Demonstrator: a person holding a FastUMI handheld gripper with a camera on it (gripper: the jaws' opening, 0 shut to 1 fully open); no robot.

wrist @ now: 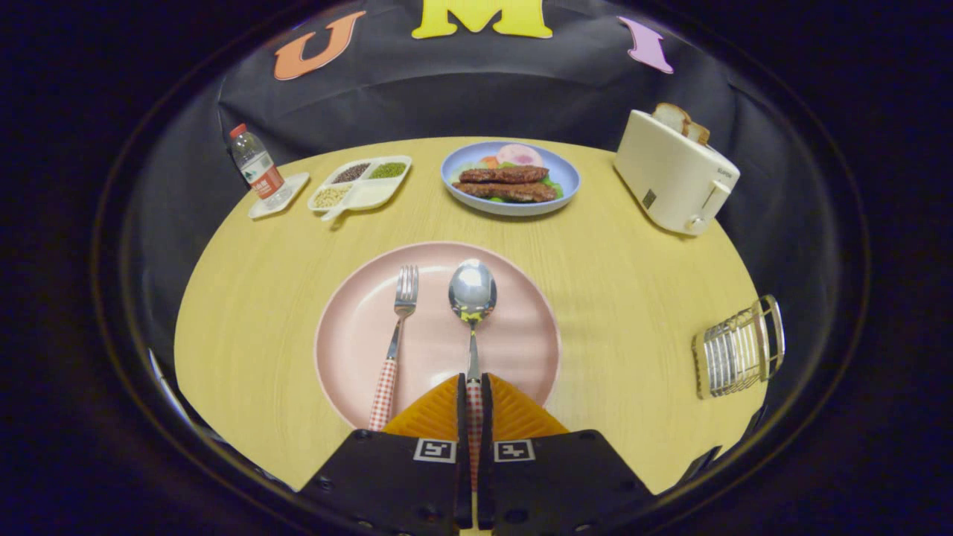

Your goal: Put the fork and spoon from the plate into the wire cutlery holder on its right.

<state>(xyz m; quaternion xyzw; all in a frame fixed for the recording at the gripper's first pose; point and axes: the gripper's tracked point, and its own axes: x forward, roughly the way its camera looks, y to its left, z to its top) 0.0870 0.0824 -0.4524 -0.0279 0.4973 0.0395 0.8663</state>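
While on plate (514, 350), jaws clamping spoon (472, 298).

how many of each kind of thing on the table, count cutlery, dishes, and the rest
cutlery: 2, fork, spoon (gripper shut on its handle)
dishes: 4, pink plate, blue plate, divided tray, small dish
bottle: 1
toaster: 1
wire holder: 1
total: 9

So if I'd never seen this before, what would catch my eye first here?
Probably the gripper, its two fingers closed on the checked handle of the spoon, which lies on the pink plate beside a fork. Beyond the plate sits a blue plate of food, with a cream toaster holding bread to its right. The wire cutlery holder stands at the table's edge, right of the pink plate.
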